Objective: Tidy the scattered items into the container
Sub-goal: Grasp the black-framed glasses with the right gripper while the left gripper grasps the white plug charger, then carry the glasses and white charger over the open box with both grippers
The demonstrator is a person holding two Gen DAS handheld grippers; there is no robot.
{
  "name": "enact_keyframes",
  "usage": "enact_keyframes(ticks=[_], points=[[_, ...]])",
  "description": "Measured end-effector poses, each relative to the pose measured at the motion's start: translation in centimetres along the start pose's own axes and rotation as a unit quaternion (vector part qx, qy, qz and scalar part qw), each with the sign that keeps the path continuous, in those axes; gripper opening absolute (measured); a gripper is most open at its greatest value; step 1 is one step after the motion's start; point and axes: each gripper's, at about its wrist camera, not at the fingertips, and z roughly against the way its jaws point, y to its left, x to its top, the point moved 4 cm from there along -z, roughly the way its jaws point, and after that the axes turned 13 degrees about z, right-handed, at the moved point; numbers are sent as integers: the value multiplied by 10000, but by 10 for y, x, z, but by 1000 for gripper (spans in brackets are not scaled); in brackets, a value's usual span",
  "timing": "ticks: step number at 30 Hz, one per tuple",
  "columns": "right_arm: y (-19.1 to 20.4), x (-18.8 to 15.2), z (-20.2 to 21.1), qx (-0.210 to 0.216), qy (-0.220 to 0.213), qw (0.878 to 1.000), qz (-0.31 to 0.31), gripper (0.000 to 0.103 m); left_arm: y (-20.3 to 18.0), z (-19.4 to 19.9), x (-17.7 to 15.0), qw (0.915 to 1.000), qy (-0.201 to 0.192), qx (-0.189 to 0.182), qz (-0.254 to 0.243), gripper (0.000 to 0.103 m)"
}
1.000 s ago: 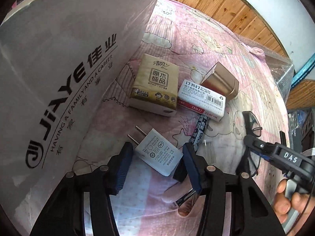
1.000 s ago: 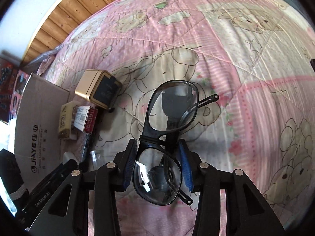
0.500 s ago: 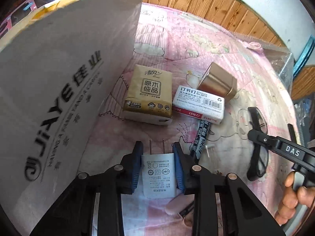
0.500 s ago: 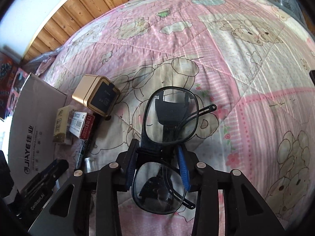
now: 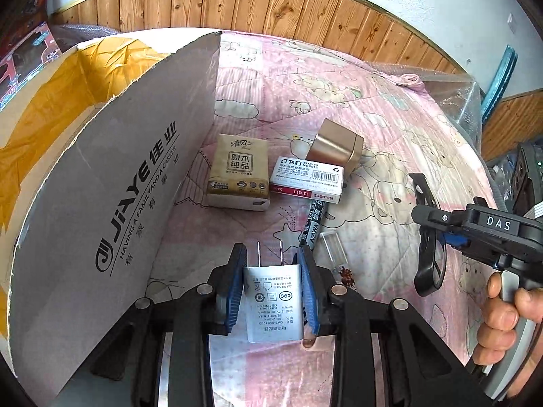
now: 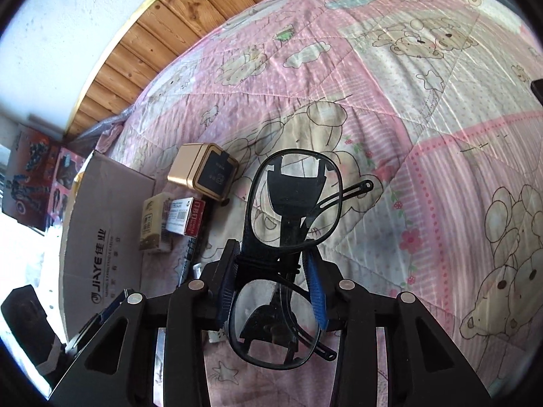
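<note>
My left gripper (image 5: pixel 274 268) is shut on a white plug adapter (image 5: pixel 273 303), prongs pointing forward, lifted above the pink quilt. The cardboard box (image 5: pixel 101 183) stands open just to its left. My right gripper (image 6: pixel 271 271) is shut on the bridge of black-framed glasses (image 6: pixel 293 203), held upright off the quilt; these glasses (image 5: pixel 427 254) also show at the right of the left wrist view. On the quilt lie a tissue pack (image 5: pixel 239 173), a staples box (image 5: pixel 309 179), a gold tin (image 5: pixel 334 147), a marker pen (image 5: pixel 314 220) and a small clear plastic piece (image 5: pixel 334 247).
The box wall (image 6: pixel 101 237) rises at the left of the right wrist view. A wooden wall panel (image 5: pixel 271 10) runs behind the bed. A hand (image 5: pixel 505 308) grips the right tool's handle. Open quilt (image 6: pixel 424 118) stretches to the right.
My left gripper closed on the plug adapter and lifted it, turning it straight. My right gripper closed on the glasses' bridge and raised them off the quilt.
</note>
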Motion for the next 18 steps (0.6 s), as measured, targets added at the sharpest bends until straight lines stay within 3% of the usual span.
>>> enact_keyframes(ticks=[9, 18], points=[[8, -14, 5, 115, 22, 9999, -14, 39, -16, 14, -4, 9998, -34, -117, -125, 32], [23, -33, 9, 43, 117, 9997, 186, 39, -15, 34, -18, 9995, 70, 53, -309, 32]])
